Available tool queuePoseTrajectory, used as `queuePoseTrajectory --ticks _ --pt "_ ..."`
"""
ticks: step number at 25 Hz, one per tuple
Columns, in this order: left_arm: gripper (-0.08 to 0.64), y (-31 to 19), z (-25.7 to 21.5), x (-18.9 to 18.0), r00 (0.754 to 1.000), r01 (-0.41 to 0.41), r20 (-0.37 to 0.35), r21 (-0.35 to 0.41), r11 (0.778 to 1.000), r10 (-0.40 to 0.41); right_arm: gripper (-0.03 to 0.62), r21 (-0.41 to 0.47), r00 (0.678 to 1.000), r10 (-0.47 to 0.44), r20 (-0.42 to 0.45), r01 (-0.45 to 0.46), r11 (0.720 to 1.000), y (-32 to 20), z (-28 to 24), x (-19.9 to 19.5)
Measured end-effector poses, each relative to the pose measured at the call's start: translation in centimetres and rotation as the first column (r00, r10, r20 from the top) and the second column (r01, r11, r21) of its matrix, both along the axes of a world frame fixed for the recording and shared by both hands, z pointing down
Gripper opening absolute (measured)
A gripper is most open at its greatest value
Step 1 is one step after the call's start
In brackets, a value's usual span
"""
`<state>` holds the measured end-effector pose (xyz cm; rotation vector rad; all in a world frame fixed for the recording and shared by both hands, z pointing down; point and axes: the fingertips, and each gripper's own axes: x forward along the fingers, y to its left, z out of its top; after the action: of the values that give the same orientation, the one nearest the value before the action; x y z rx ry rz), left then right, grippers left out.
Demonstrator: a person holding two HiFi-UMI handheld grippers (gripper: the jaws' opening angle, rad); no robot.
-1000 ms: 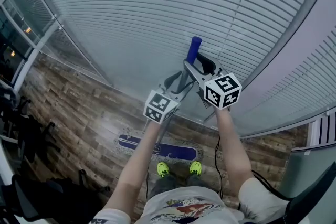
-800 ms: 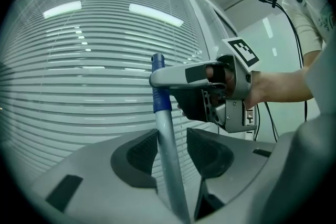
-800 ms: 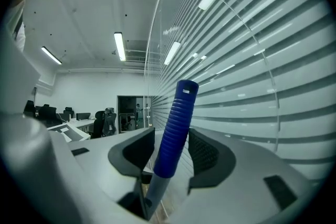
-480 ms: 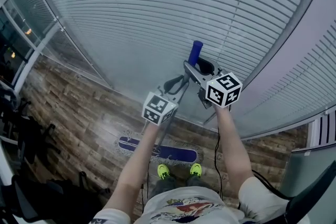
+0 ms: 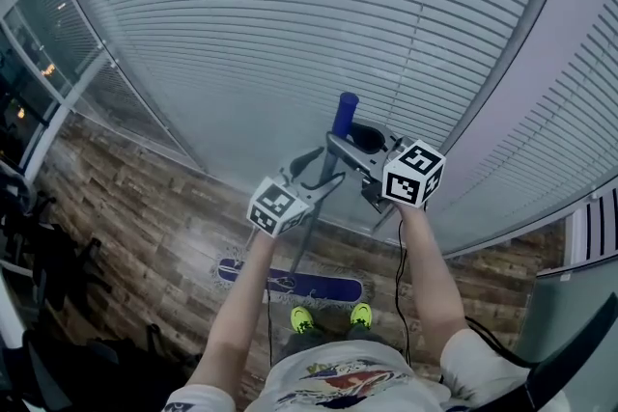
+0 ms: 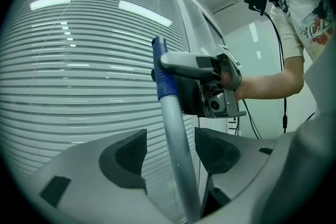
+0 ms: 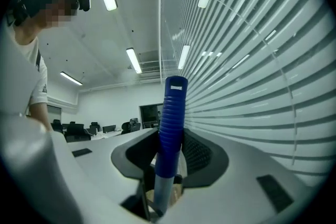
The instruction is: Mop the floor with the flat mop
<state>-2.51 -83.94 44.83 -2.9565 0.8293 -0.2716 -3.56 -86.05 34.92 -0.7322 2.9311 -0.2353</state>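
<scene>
The flat mop stands before me: its blue head point(image 5: 301, 284) lies on the wood floor and its grey pole point(image 5: 311, 219) rises to a blue grip point(image 5: 346, 113). My left gripper point(image 5: 322, 171) straddles the pole lower down. In the left gripper view the pole point(image 6: 176, 165) runs between the pads point(image 6: 126, 153) with a gap on each side; these jaws have just been opening. My right gripper point(image 5: 352, 145) holds the handle's top. Its jaws have just been closing, and in the right gripper view the blue grip point(image 7: 171, 128) sits pinched between them.
A glass wall with slatted blinds point(image 5: 290, 24) stands just beyond the mop. My green shoes point(image 5: 301, 315) stand right behind the mop head. Dark office chairs point(image 5: 39, 246) crowd the left side, and a grey cabinet point(image 5: 570, 323) stands at the right. A black cable point(image 5: 398, 256) hangs from my right gripper.
Both grippers and the handle's top have shifted left and a little down in the head view, tilting the pole. The mop head has stayed near my shoes.
</scene>
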Motion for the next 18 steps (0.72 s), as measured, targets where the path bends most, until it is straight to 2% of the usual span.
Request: queuePoseTrajectory --ticks 6,10,11,12,14,18 --pt "0.268 3.4 -1.0 -1.6 0.995 -0.097 0.007 0.006 0.995 0.097 0.139 0.065 0.978 -0.19 -0.091 0.196 0.978 6.0 -1.6 -4.6" --pt "0.261 10.7 -1.7 -6.3 0.988 -0.154 -0.017 0.051 0.987 0.155 0.135 0.102 0.96 -0.24 -0.143 0.256 0.961 13.2 -2.3 -10.0" --pt "0.244 12.5 -1.9 -7.5 0.986 -0.164 -0.024 0.066 0.984 0.166 0.135 0.11 0.958 -0.244 -0.151 0.262 0.959 14.8 -2.6 -11.1" --pt "0.17 13.7 -2.1 -8.3 0.984 -0.172 -0.03 0.08 0.982 0.175 0.135 0.118 0.956 -0.251 -0.155 0.27 0.956 15.8 -2.8 -11.8" --pt "0.103 14.5 -2.5 -8.7 0.983 -0.173 -0.042 0.096 0.98 0.177 0.133 0.128 0.95 -0.27 -0.154 0.291 0.948 16.6 -3.3 -12.3" --pt "0.095 14.5 -3.0 -8.5 0.987 -0.14 -0.064 0.093 0.986 0.146 0.132 0.13 0.937 -0.321 -0.134 0.338 0.932 16.7 -3.6 -12.2"
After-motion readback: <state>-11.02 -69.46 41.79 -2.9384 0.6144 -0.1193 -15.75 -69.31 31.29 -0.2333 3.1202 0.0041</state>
